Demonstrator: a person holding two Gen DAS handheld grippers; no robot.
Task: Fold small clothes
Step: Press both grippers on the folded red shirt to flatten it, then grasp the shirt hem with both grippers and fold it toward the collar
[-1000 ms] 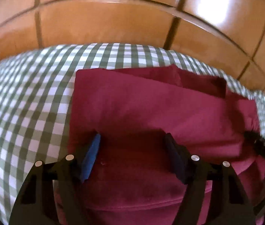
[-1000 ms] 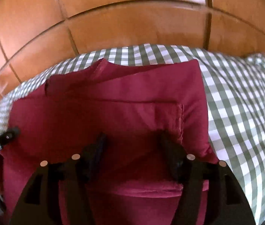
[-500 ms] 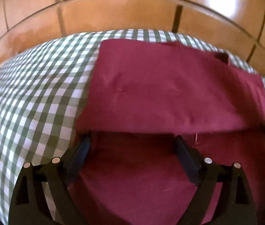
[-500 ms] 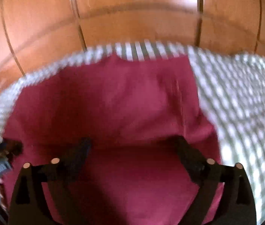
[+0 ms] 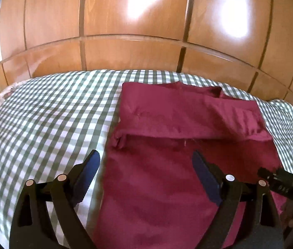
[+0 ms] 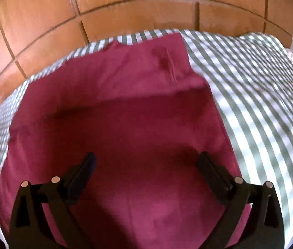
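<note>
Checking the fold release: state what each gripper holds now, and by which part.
Nothing is held. The left gripper is open; the right gripper's jaws are opening. Both are clear of the maroon garment, with no cloth pinched.

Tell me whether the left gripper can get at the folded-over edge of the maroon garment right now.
Probably yes. The left gripper is open and empty above the maroon garment, and the folded edge lies just ahead of its fingertips on the checked cloth, with nothing lying between.

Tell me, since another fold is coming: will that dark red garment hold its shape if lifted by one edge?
Probably not. The dark red garment lies limp, creased at its folded flap, so it would likely sag. It looks thin and light. On the checked cover it may drag wrinkles.
</note>
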